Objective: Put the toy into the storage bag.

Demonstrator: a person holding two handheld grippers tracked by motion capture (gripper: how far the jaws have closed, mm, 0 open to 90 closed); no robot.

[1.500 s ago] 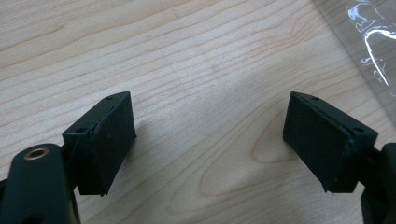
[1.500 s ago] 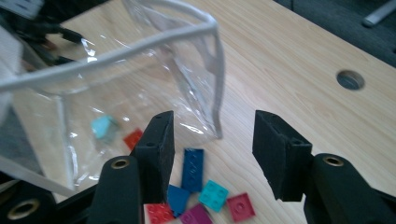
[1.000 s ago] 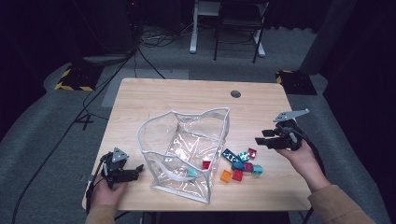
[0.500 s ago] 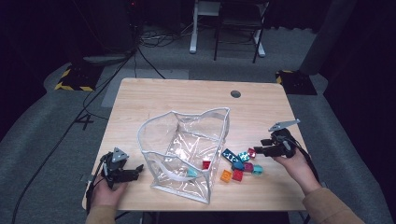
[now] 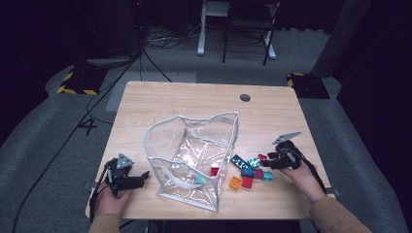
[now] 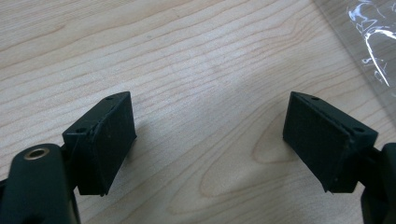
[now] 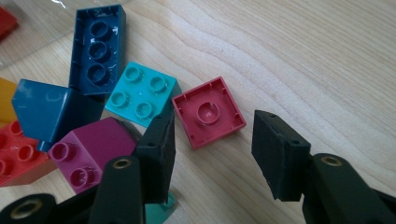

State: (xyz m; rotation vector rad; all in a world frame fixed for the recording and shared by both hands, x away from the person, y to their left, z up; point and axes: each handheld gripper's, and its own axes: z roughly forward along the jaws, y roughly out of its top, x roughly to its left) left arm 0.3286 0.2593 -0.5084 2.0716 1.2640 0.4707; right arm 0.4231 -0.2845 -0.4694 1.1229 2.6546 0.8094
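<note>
Red, upside down on the table (image 5: 194, 102), a small brick (image 7: 208, 112) is lying just ahead of the right gripper (image 7: 212, 151), fingers spread. Closing on it looks next. Left gripper (image 6: 210, 140) is idling spread beside the clear bag (image 5: 194, 160).

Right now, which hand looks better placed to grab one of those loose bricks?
The right gripper: its open fingers hover at the upturned red brick. The left gripper sits across the clear bag, over bare table.
</note>
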